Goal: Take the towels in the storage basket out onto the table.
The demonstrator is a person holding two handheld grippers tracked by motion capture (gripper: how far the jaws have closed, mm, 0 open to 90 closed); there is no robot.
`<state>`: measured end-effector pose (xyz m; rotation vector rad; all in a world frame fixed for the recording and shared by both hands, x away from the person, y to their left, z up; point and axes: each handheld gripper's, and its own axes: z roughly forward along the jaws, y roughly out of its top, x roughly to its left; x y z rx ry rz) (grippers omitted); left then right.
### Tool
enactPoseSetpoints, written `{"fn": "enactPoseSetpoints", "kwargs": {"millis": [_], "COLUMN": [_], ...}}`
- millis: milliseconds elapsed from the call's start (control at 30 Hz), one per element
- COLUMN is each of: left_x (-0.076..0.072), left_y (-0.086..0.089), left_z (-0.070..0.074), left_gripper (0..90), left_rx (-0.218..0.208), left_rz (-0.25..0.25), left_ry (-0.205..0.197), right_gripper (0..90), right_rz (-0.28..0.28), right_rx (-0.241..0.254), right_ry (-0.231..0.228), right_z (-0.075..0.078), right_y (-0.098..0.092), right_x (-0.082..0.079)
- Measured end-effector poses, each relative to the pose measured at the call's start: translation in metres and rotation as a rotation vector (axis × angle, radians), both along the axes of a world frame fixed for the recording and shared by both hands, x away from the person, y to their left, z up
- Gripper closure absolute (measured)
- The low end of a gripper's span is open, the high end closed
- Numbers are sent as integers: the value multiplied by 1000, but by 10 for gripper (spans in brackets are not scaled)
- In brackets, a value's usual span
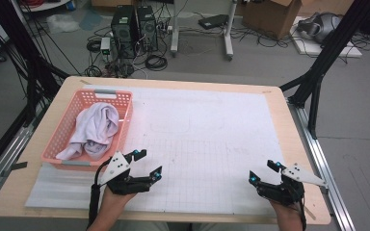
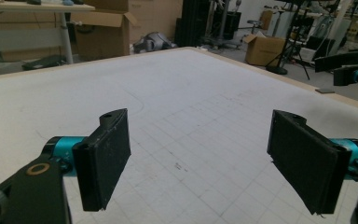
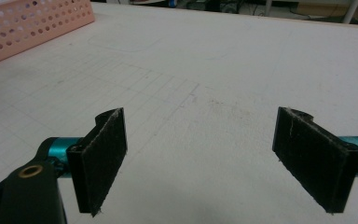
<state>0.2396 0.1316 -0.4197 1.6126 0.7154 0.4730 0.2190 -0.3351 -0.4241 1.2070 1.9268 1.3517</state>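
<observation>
Crumpled white cloth (image 1: pixel 96 126) lies bunched in the pink perforated plastic basket (image 1: pixel 67 126), counter's left. Soft, light, limp: pinch a raised fold on top. Your left gripper (image 1: pixel 148 163) and right gripper (image 1: pixel 261 171): fingers spread, holding nothing.

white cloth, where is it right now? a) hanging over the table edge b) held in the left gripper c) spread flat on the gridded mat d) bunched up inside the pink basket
d: the white cloth lies crumpled within the walls of the pink basket, apart from both open grippers.
</observation>
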Motion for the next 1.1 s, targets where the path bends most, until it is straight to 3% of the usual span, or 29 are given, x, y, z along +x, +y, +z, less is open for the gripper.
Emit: {"fn": "enactPoseSetpoints", "kwargs": {"millis": [500,633,733,800,1100], "left_x": [4,7,12,17,38], "left_y": [32,45,56,62,92], "left_z": [31,43,53,59,78], "left_gripper": [189,183,172,171,170], "left_rx": [-55,-54,-78,-68,-57], "left_rz": [54,85,123,143,181], "left_ry": [-55,-71,-85,-91,-61], "right_gripper": [165,165,165,165,165], "right_rz": [6,3,2,2,6], "right_rx": [-6,5,3,3,-3], "right_ry": [-3,1,-3,-1,3], "right_z": [-1,0,0,0,2], "right_y": [0,1,1,1,5], "right_x": [1,2,2,1,-1]}}
